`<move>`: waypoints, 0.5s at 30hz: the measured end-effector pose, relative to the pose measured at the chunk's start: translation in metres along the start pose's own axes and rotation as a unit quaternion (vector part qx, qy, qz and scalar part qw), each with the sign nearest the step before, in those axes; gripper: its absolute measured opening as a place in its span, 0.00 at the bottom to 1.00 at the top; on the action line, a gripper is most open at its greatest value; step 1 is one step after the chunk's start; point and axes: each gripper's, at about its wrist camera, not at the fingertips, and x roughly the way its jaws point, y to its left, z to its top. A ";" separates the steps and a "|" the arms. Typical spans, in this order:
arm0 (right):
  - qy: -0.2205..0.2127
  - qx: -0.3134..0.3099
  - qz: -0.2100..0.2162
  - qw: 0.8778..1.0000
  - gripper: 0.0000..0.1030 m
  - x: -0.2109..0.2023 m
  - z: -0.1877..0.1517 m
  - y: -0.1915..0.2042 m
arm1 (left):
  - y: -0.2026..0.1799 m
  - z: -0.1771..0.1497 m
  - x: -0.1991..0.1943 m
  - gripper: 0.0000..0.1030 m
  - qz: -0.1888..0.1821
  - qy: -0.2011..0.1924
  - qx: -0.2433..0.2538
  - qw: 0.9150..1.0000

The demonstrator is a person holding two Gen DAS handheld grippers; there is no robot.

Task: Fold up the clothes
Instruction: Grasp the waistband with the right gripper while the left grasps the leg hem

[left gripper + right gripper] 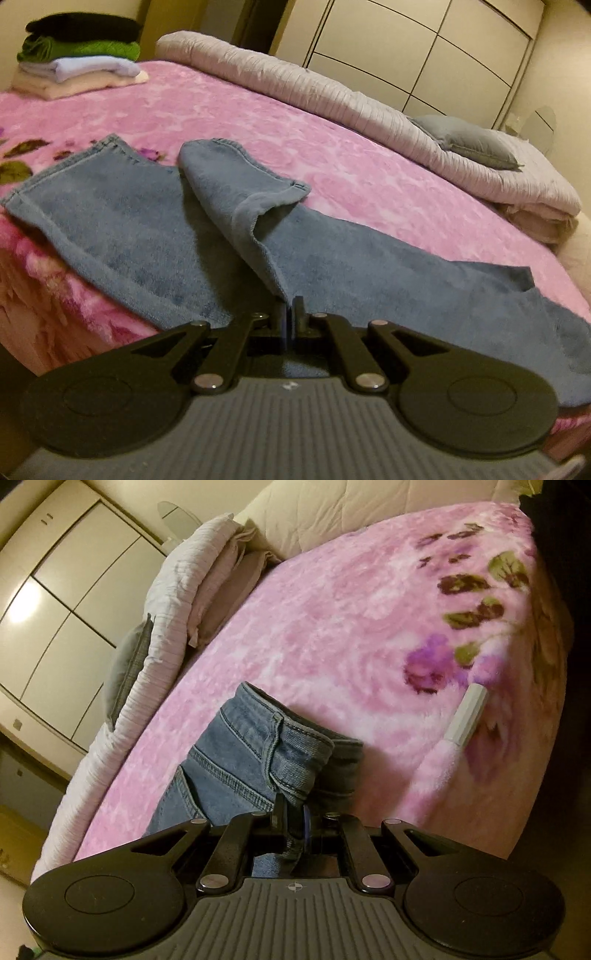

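Observation:
A pair of blue jeans (122, 236) lies across the pink blanket (258, 110), its two legs stretching away with their hems at the far end. One leg is doubled over along its length. My left gripper (289, 308) is shut on a fold of the jeans' fabric at the near edge. In the right wrist view the jeans' waistband (288, 746) with its belt loop and back pocket stitching rises off the blanket (314, 627). My right gripper (293, 814) is shut on the waistband seam, which runs down between its jaws.
A stack of folded clothes (79, 55) sits at the bed's far left corner. A rolled grey quilt (332, 96) and a grey cushion (469, 140) line the far side before a wardrobe (424, 48). A white tube (467, 716) lies on the blanket's right.

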 end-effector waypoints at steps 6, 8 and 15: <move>0.024 -0.054 -0.056 0.997 0.17 0.012 -0.007 0.008 | -0.009 -0.004 0.008 0.12 0.034 0.022 0.051 0.998; 0.022 -0.102 -0.115 0.988 0.45 0.005 -0.008 0.027 | -0.017 -0.002 0.003 0.19 0.056 0.027 0.081 0.995; 0.041 -0.226 -0.063 0.971 0.49 -0.005 -0.046 0.099 | -0.032 0.007 -0.014 0.19 0.100 0.048 0.147 0.983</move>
